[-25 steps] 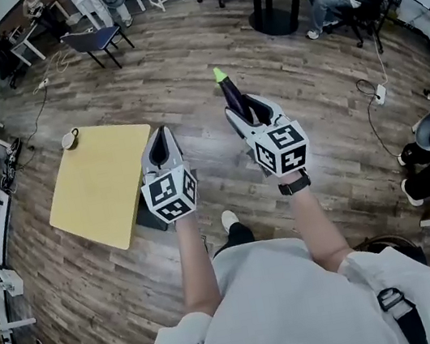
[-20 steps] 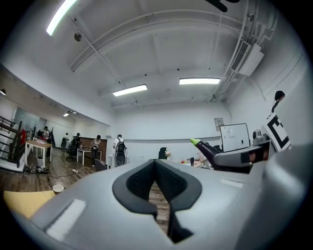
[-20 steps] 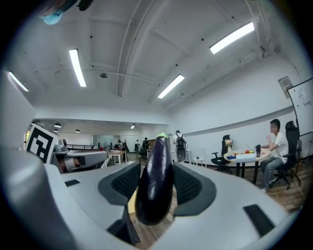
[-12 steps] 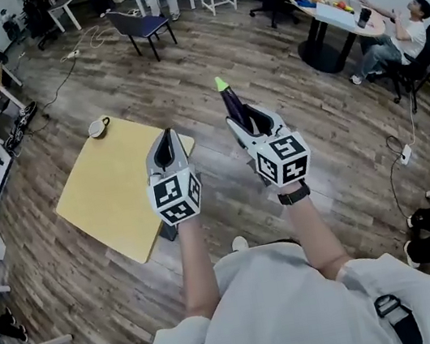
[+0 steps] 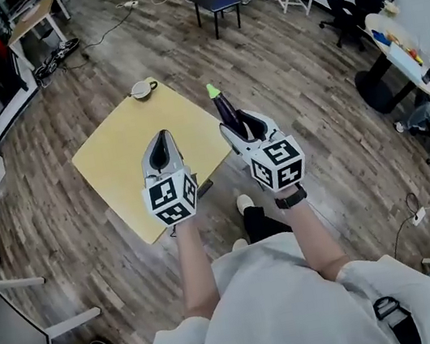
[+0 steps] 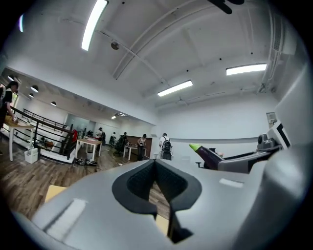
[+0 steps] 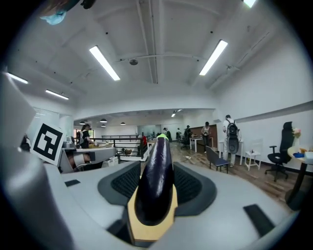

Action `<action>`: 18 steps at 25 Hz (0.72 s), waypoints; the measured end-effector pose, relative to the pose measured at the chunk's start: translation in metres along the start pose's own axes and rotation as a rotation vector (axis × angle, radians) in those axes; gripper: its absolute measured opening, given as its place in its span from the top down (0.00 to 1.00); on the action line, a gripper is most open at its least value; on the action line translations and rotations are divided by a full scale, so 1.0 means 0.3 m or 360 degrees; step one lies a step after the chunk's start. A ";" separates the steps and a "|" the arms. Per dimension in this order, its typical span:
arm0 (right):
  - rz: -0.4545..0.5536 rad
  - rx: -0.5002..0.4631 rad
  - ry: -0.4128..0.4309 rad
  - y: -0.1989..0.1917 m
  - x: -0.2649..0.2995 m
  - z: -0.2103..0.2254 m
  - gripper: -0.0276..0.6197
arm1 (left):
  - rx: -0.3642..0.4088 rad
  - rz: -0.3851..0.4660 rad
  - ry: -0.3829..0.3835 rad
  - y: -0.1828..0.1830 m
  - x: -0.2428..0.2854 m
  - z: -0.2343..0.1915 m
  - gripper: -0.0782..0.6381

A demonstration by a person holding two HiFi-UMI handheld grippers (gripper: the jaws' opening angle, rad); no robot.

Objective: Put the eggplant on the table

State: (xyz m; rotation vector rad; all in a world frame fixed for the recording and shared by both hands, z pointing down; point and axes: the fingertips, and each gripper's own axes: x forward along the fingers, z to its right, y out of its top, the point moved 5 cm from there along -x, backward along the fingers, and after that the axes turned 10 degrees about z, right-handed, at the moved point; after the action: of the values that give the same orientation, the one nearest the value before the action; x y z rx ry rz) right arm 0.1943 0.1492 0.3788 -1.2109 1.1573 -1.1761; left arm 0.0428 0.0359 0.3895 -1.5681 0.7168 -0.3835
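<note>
Right tongs (image 5: 238, 126): closed on the eggplant (image 5: 223, 106), with the pads on either side of its thicker rear part. The narrow end and green cap project forward beyond the tips. Left tongs (image 5: 160, 147): jaws together, nothing between them, held level beside the right pair. The eggplant is in the air, nearly level, off the right-hand corner of the yellow tabletop (image 5: 117, 155) and touching nothing else. The tabletop is bare except for a small cup (image 5: 139, 89) at its far corner, well away from any likely landing spot. Handling assessment: the skin is dark and glossy, so likely slippery. The body looks firm and fairly light, and it tapers, so it could work forward out of a loose grip. The best hold appears to be across the thick middle, as it is now. Too hard a squeeze may bruise it, and once released on its side it may roll.
</note>
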 end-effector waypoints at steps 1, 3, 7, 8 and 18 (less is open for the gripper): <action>-0.0005 0.0003 0.0048 -0.005 0.047 -0.011 0.64 | 0.0010 0.0005 0.0051 0.001 0.005 -0.041 0.88; -0.0008 0.0011 0.0145 -0.008 0.145 -0.030 0.64 | 0.0032 0.0024 0.0146 0.014 0.021 -0.119 0.88; -0.0006 0.0039 0.0325 -0.010 0.347 -0.038 0.64 | 0.0112 0.0043 0.0288 0.041 0.077 -0.223 0.88; -0.0004 0.0055 0.0366 -0.011 0.398 -0.041 0.64 | 0.0137 0.0042 0.0319 0.047 0.090 -0.245 0.88; 0.0060 0.0141 0.0787 0.017 0.783 -0.112 0.64 | 0.0342 0.0068 0.0648 0.116 0.199 -0.419 0.88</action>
State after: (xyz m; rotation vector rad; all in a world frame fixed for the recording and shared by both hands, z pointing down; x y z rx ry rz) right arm 0.1731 -0.0872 0.3712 -0.8465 1.4625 -1.5317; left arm 0.0008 -0.0986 0.3629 -1.2815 0.9842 -0.7360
